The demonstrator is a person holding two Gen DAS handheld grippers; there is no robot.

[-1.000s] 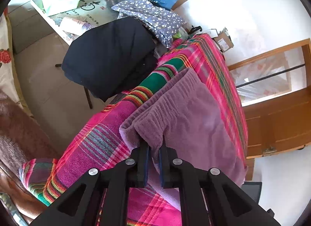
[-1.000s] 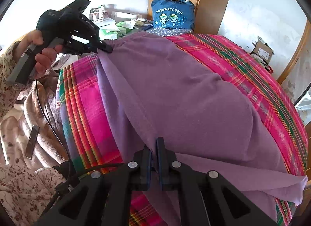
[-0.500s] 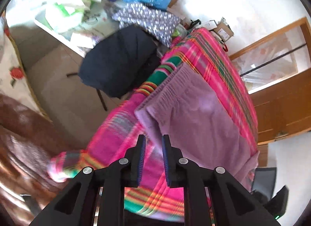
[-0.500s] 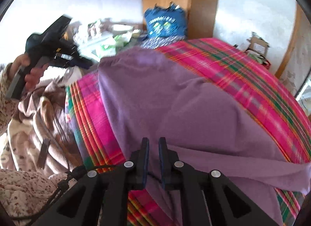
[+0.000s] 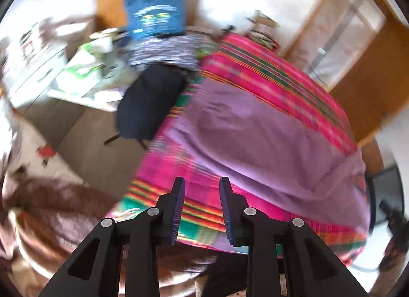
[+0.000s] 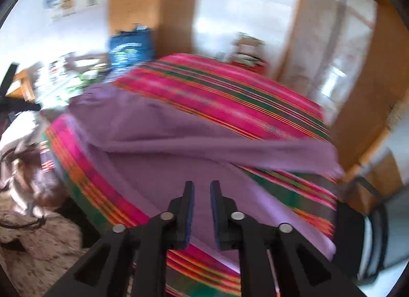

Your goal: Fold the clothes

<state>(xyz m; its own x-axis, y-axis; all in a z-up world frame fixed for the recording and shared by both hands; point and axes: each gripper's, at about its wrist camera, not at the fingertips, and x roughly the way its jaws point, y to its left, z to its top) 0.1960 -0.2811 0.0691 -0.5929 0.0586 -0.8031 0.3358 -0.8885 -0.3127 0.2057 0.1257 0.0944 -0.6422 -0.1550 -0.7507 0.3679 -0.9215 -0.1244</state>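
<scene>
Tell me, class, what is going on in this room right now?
A person is folding a purple garment spread on a pink plaid blanket, with a gripper in each hand. Neither grips it now: the left gripper and the right gripper hang above the cloth, their jaws opening with nothing between them. Both pictures are blurred. One part of the garment lies folded across the rest.

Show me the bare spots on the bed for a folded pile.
Free: the plaid blanket strip beyond the purple garment, toward the wooden doors, and the near band between garment and bed edge. Crowded: the white table and the chair under dark clothing.
</scene>
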